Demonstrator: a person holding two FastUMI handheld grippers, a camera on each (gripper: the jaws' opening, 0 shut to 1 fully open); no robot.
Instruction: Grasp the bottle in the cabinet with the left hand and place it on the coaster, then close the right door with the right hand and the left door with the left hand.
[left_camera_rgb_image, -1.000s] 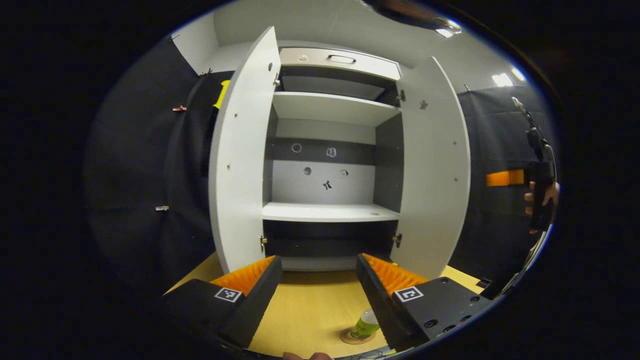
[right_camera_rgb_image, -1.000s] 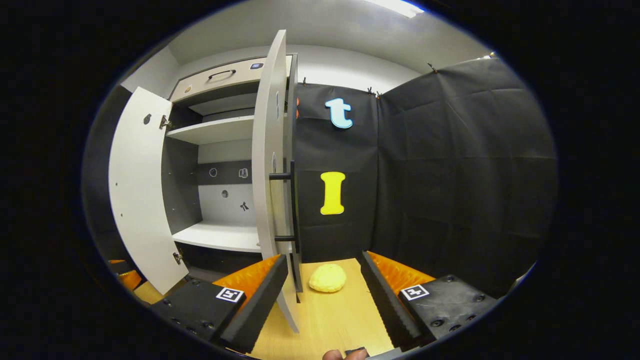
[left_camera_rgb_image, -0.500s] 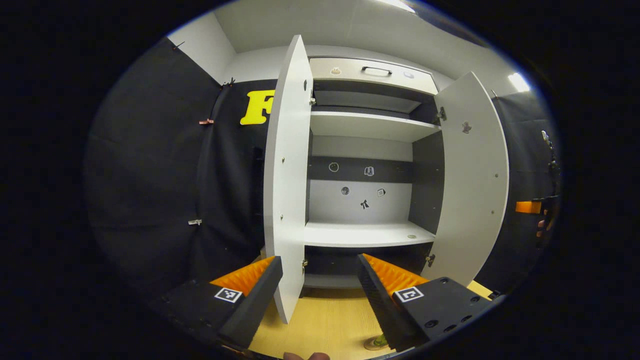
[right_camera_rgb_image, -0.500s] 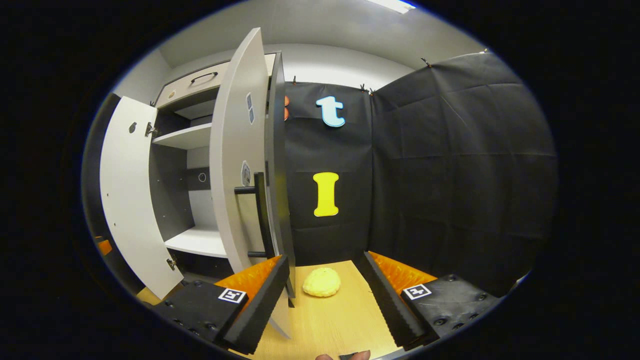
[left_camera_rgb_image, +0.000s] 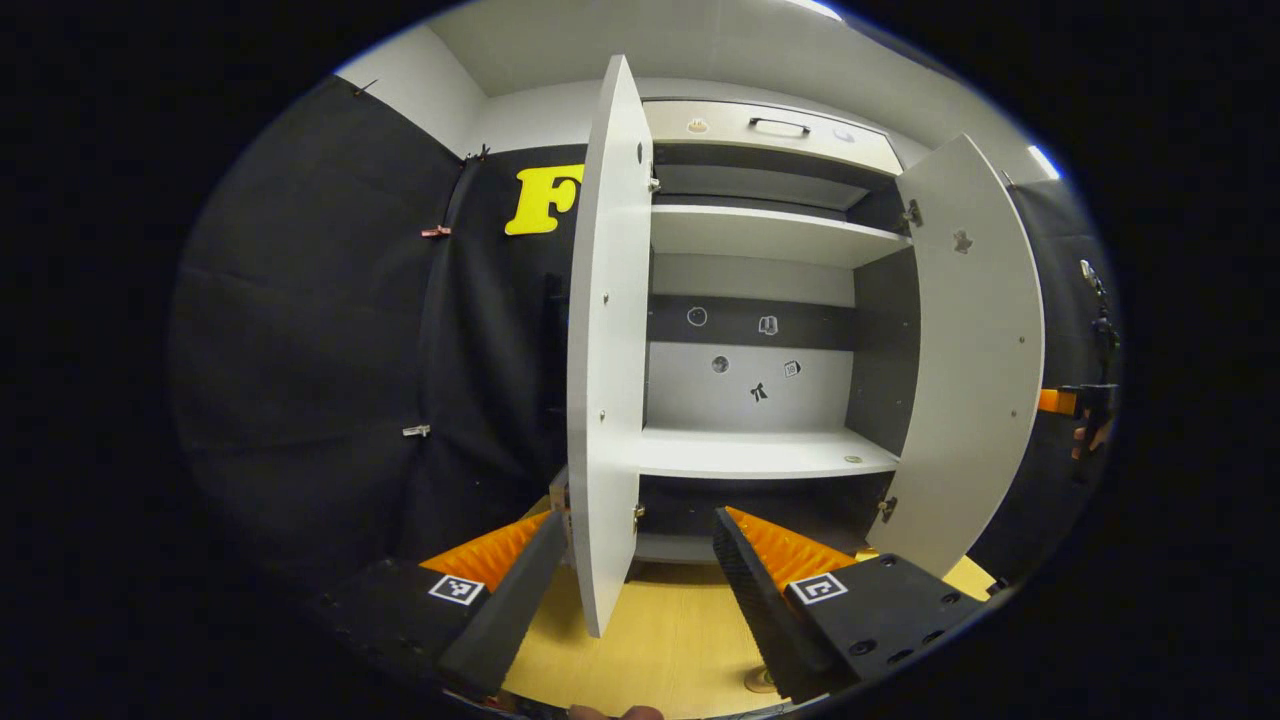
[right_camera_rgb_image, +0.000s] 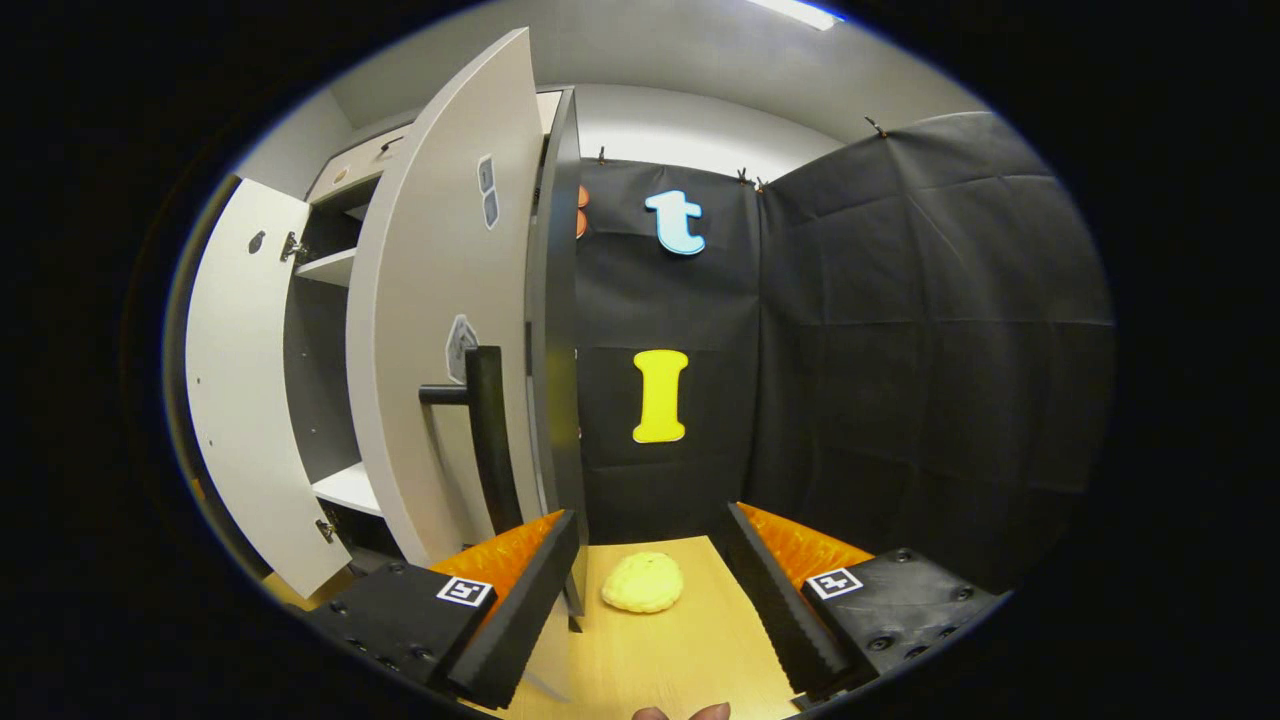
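Observation:
The white cabinet (left_camera_rgb_image: 760, 455) stands with both doors open and bare shelves. The left door (left_camera_rgb_image: 605, 380) is seen nearly edge-on, and its lower corner hangs between the fingers of my open left gripper (left_camera_rgb_image: 630, 600). A sliver of the coaster (left_camera_rgb_image: 757, 681) peeks out beside that gripper's right finger, which hides the bottle. My right gripper (right_camera_rgb_image: 650, 610) is open and empty, just right of the right door (right_camera_rgb_image: 440, 300), whose outer face and black handle (right_camera_rgb_image: 487, 440) are close to its left finger. The right door (left_camera_rgb_image: 975, 370) also appears from inside in the left gripper view.
A yellow bun-shaped object (right_camera_rgb_image: 643, 582) lies on the wooden table (right_camera_rgb_image: 650, 660) ahead of the right gripper. Black cloth walls close in on both sides. A hand holding the other gripper (left_camera_rgb_image: 1085, 405) is behind the right door.
The left gripper swung left toward the left door, and the bottle slid out of sight behind its finger. The right gripper came round to the right door's outer face, so the handle looms larger.

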